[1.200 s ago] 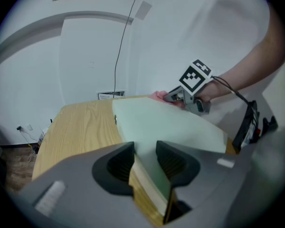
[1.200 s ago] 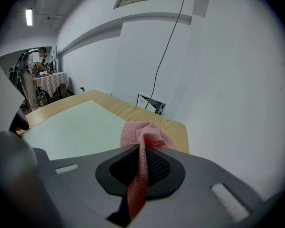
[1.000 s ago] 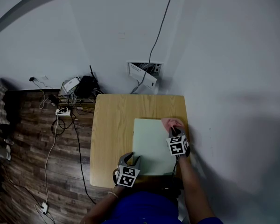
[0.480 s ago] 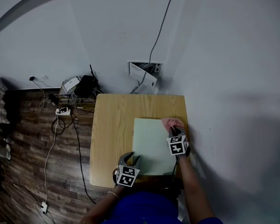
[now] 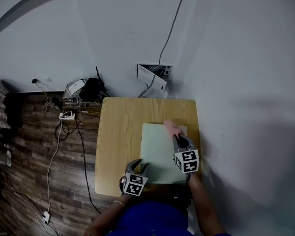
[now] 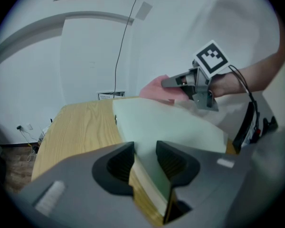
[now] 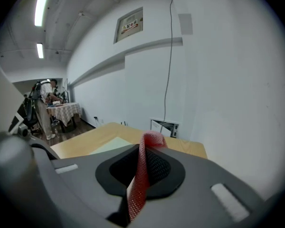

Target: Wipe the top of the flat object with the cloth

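Note:
A pale green flat board (image 5: 160,151) lies on the right half of a small wooden table (image 5: 119,132). My left gripper (image 5: 137,168) is at the board's near left corner. In the left gripper view the board's edge (image 6: 171,125) fills the gap between the jaws of that gripper (image 6: 145,158), and both pads press on it. My right gripper (image 5: 179,140) is over the board's far right part, shut on a pink cloth (image 5: 171,127) that sticks out ahead of it. In the right gripper view the cloth (image 7: 141,175) is pinched as a thin fold.
Cables, power strips and a black box (image 5: 91,90) lie on the wood floor left of and behind the table. An open wall box (image 5: 153,75) with papers sits behind the table. A white wall runs close along the table's right side.
My right gripper has pulled back toward the person and turned, carrying the pink cloth left from the board's far right corner onto its top. The left gripper has stayed put.

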`<state>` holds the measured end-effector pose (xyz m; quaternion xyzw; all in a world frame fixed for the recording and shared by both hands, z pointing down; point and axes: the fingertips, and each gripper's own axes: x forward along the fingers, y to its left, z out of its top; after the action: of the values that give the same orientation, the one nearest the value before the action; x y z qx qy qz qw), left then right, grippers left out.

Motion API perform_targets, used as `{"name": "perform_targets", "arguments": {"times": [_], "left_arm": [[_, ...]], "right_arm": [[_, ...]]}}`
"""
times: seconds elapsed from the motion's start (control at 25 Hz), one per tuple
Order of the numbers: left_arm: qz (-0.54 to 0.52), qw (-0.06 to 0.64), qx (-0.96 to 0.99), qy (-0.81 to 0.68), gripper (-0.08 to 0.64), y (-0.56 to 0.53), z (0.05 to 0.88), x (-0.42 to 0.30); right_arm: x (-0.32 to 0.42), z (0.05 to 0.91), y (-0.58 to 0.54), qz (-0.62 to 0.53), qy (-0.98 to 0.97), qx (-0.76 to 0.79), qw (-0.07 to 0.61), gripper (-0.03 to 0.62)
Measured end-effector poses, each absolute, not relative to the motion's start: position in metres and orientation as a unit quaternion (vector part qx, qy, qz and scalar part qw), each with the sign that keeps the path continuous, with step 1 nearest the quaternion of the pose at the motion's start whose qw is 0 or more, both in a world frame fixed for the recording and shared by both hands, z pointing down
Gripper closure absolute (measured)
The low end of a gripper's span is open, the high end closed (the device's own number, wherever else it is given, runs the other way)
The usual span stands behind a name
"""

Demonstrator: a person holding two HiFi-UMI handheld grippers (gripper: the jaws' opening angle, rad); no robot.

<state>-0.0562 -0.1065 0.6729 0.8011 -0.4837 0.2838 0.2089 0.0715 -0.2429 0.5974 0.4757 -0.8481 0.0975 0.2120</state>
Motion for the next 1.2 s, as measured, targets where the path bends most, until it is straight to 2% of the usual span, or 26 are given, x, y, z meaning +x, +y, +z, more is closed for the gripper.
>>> {"name": "perform_targets", "arguments": {"times": [0.2,0.52,0.84,1.2], "left_arm": [[0.284,0.209,0.801,-0.484,0.414,-0.106,0.673,-0.057],[0.284,0.207,0.801,-0.485,0.414,-0.103,0.671,-0.056],[0.286,0.205,0.8,-0.486,0.414,-0.106,0.673,-0.056],[0.285,0.204,0.8,-0.487,0.414,-0.106,0.673,-0.057]], "right_arm": [[0.014,0.588,-0.207,0.099,-0.889,0.398,0.207,0.575],[-0.054,0.615,-0.17,0.078,-0.915,0.298,0.26,0.574],[-0.068,0.664,-0.169,0.064,-0.897,0.272,0.342,0.575],[-0.07,0.666,-0.169,0.046,-0.894,0.274,0.353,0.575]]}}
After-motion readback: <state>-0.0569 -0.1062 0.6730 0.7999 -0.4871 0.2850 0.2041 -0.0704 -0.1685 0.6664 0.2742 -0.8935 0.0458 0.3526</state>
